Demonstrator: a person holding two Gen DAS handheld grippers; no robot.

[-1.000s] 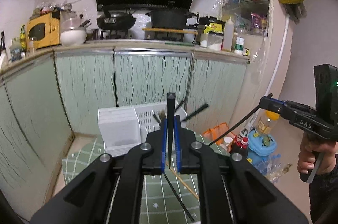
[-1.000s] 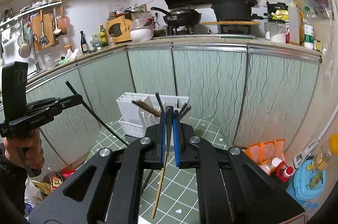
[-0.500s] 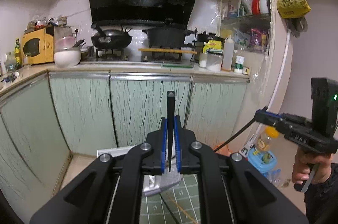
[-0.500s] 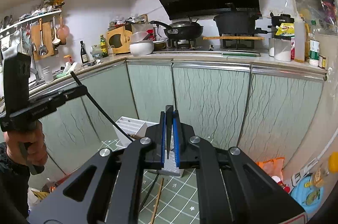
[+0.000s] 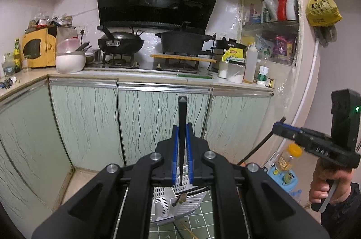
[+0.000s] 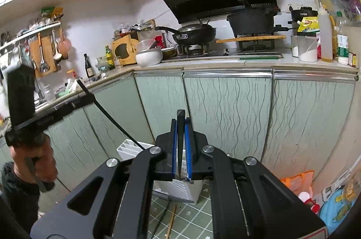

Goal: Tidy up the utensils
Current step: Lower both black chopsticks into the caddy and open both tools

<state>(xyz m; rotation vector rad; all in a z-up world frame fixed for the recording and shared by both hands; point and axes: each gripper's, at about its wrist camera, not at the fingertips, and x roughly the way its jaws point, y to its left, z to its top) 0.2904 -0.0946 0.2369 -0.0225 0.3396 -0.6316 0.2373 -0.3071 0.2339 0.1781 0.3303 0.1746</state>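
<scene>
My left gripper [image 5: 182, 126] is shut on a black chopstick [image 5: 182, 112] that stands upright between its blue pads. My right gripper [image 6: 180, 124] is likewise shut on a second black chopstick [image 6: 180, 119]. Both are raised above the white slotted utensil basket [image 5: 194, 203], which holds several chopsticks and sits on a green checked mat [image 5: 203, 225]. The left wrist view shows the right gripper [image 5: 276, 126] at the right, its chopstick [image 5: 257, 150] slanting down-left. In the right wrist view the left gripper [image 6: 83, 98] is at the left, its chopstick [image 6: 117, 126] slanting toward the basket [image 6: 133, 150].
A wooden chopstick [image 6: 172, 219] and a dark one [image 6: 161, 222] lie loose on the mat [image 6: 194, 216]. Green cabinet doors [image 5: 144, 121] stand just behind the basket under a cluttered counter [image 5: 135, 72]. An orange bag [image 6: 297, 182] and a blue container [image 5: 283, 178] sit on the floor at right.
Both grippers have risen, each still holding its black chopstick. The basket and mat have dropped to the bottom of both views, and the counter and stove now fill the middle.
</scene>
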